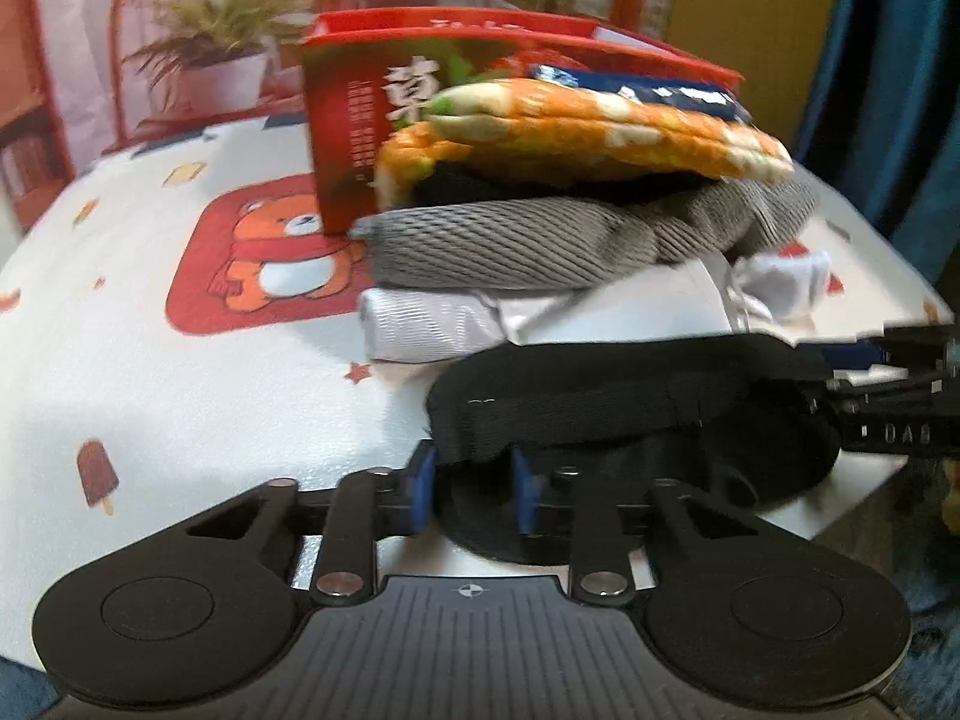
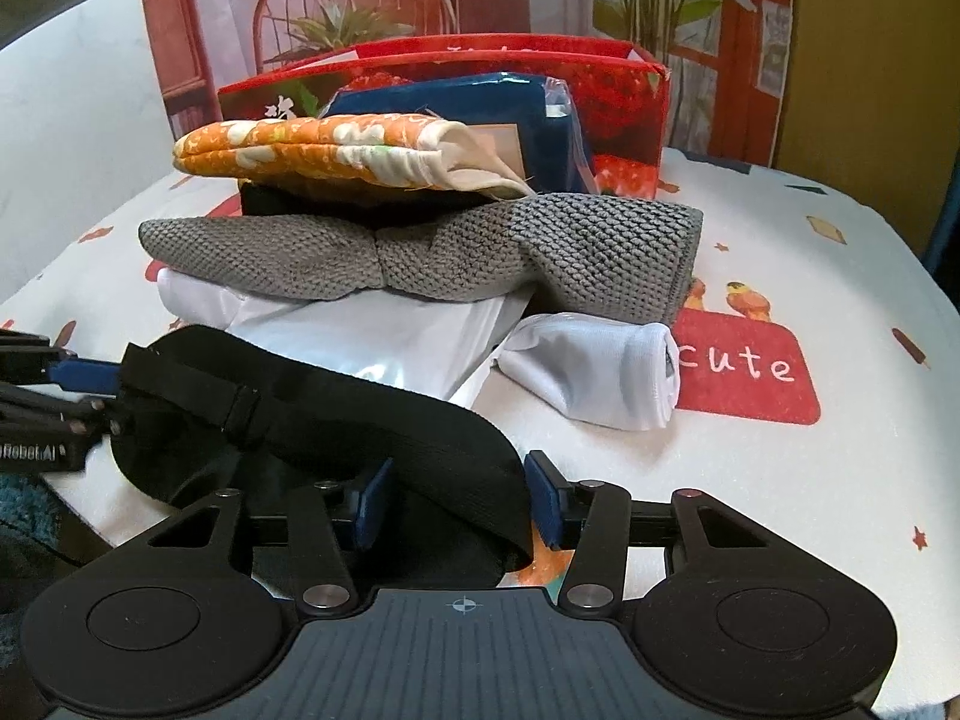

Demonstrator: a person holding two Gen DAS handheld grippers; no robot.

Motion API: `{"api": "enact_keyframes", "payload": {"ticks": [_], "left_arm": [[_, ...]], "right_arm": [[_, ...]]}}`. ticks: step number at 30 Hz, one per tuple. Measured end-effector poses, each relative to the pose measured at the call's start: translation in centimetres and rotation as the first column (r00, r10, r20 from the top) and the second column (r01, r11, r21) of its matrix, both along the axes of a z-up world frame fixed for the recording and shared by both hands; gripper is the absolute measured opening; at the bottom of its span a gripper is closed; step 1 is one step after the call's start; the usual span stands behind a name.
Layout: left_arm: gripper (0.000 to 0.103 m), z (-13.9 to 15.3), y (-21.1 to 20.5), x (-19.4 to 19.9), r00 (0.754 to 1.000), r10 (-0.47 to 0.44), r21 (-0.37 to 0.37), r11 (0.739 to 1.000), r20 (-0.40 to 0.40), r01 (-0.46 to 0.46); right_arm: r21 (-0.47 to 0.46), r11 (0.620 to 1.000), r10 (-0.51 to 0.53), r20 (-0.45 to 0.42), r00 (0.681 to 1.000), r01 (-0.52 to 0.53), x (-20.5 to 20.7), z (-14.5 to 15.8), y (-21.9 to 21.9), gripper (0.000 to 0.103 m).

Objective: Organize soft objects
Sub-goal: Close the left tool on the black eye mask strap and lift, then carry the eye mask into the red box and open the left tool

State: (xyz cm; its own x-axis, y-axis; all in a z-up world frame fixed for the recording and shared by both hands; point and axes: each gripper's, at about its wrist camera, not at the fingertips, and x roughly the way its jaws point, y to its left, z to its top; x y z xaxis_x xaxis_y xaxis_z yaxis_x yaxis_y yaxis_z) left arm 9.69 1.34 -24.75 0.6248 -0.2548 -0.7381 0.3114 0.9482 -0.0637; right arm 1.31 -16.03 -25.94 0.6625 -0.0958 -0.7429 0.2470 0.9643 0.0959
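A black eye mask with an elastic strap [image 1: 630,414] [image 2: 336,420] lies at the table's near edge. My left gripper [image 1: 474,483] is shut on one end of the mask. My right gripper [image 2: 459,501] has its jaws around the other end, blue pads [image 2: 543,501] against the strap. Behind the mask stands a stack: white folded cloth [image 1: 432,324] [image 2: 372,336], grey knit towel [image 1: 540,240] [image 2: 480,246], a black item, orange floral quilted cloth [image 1: 576,126] [image 2: 312,150], and a blue packet [image 2: 480,114]. A white rolled sock [image 2: 594,366] lies right of the stack.
A red printed box [image 1: 354,120] [image 2: 624,102] stands behind the stack. The table has a white cartoon-print cover [image 1: 150,330] [image 2: 810,480] with a red "cute" patch. A printed backdrop with a chair and plants hangs behind.
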Motion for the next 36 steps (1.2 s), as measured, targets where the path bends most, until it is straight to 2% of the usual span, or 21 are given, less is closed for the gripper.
{"api": "enact_keyframes", "payload": {"ticks": [2, 8, 12, 15, 17, 19, 21, 22, 25, 28, 36], "left_arm": [[0.020, 0.0, 0.4, 0.2, 1.000, 0.014, -0.022, 1.000, -0.007, -0.014], [0.015, 0.1, 0.9, 0.3, 0.998, 0.060, -0.021, 0.998, -0.003, -0.060], [0.014, 0.2, 2.0, 0.7, 0.993, 0.120, -0.051, 0.991, -0.015, -0.121], [0.014, 0.2, 2.2, 0.8, 0.992, 0.125, -0.052, 0.991, -0.014, -0.126], [0.014, 0.2, 2.2, 0.8, 0.992, 0.125, -0.052, 0.991, -0.014, -0.126], [0.014, 0.1, 2.2, 0.8, 0.992, 0.126, -0.055, 0.990, -0.014, -0.127], [0.013, 0.1, 2.2, 0.8, 0.992, 0.126, -0.057, 0.990, -0.011, -0.126], [0.012, 0.3, 2.3, 0.6, 0.992, 0.125, -0.058, 0.990, -0.003, -0.125], [0.009, 1.2, 1.9, -0.4, 0.992, 0.105, -0.065, 0.993, 0.063, -0.101], [0.008, 2.6, 1.5, -1.5, 0.987, 0.077, -0.073, 0.995, 0.144, -0.067], [0.008, 5.7, 1.6, -3.2, 0.961, 0.049, -0.114, 0.993, 0.272, -0.018]], "right_arm": [[0.000, 1.000, -0.003, 0.000, 1.000, 0.003, 0.0, 0.0, 0.0, 0.045], [0.001, 1.000, -0.020, -0.006, 1.000, 0.020, -0.3, 0.3, 0.1, 0.049], [0.028, 0.999, -0.040, -0.017, 0.999, 0.040, -0.7, 0.4, -0.2, 0.049], [0.046, 0.998, -0.043, -0.019, 0.999, 0.044, -0.8, 0.3, -0.4, 0.049], [0.047, 0.999, -0.026, -0.018, 1.000, 0.027, -0.7, 0.3, -0.2, 0.041], [0.055, 0.998, -0.006, -0.013, 1.000, 0.007, -0.7, 0.4, 0.0, 0.028], [0.061, 0.998, 0.002, -0.008, 1.000, -0.002, -0.7, 0.4, 0.1, 0.023], [0.061, 0.998, -0.004, 0.000, 1.000, 0.004, -0.7, 0.5, 0.0, 0.014], [0.060, 0.998, -0.020, 0.060, 0.998, 0.016, -1.2, 1.6, -0.3, 0.007], [0.042, 0.999, -0.016, 0.137, 0.990, 0.010, -1.7, 3.2, -0.3, 0.005], [0.011, 1.000, 0.003, 0.277, 0.961, -0.007, -2.9, 7.6, -0.8, 0.005]]}}
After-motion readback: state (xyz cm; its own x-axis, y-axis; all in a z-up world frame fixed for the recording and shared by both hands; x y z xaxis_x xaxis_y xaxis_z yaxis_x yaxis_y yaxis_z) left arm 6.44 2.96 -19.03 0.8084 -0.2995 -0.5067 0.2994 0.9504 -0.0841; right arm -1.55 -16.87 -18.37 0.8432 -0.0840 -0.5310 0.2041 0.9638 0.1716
